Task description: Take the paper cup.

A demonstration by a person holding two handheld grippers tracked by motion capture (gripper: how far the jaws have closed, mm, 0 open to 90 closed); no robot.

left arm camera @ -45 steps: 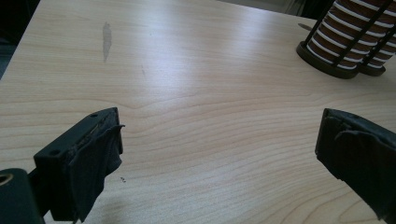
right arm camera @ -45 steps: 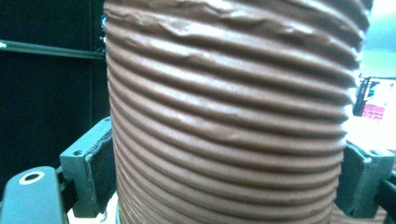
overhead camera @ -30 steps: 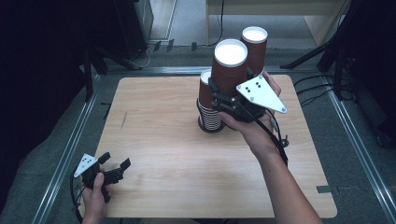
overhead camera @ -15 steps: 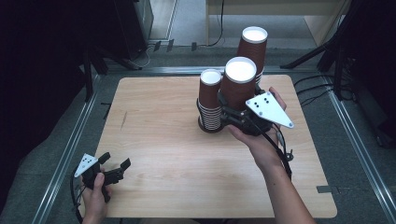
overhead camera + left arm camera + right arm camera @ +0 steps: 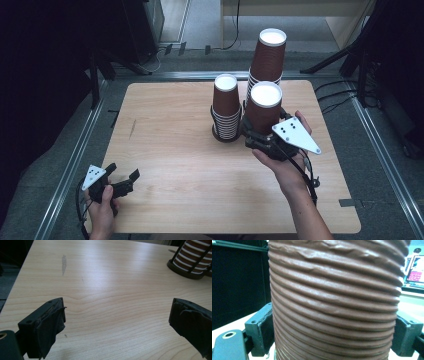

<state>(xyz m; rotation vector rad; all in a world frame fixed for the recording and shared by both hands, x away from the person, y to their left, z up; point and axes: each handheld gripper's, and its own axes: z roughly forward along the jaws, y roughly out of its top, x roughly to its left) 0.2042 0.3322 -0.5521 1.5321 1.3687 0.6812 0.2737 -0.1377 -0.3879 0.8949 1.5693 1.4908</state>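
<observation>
The right gripper (image 5: 334, 340) squeezed a ridged brown cup (image 5: 334, 302), the left gripper (image 5: 117, 322) gaped empty near the table's (image 5: 175, 150) corner.

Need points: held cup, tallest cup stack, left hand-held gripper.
held cup (image 5: 265, 95): high view, white upturned base.
tallest cup stack (image 5: 272, 37): high view, white top of the uppermost cup.
left hand-held gripper (image 5: 127, 181): high view, midway between its fingertips.

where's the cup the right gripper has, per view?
High view: brown cup right of centre, upside down, in the right gripper.
Right gripper view: its ribbed wall is up close, between both jaws.
Left gripper view: can't place it.
Shared landmark: black cup holder.
</observation>
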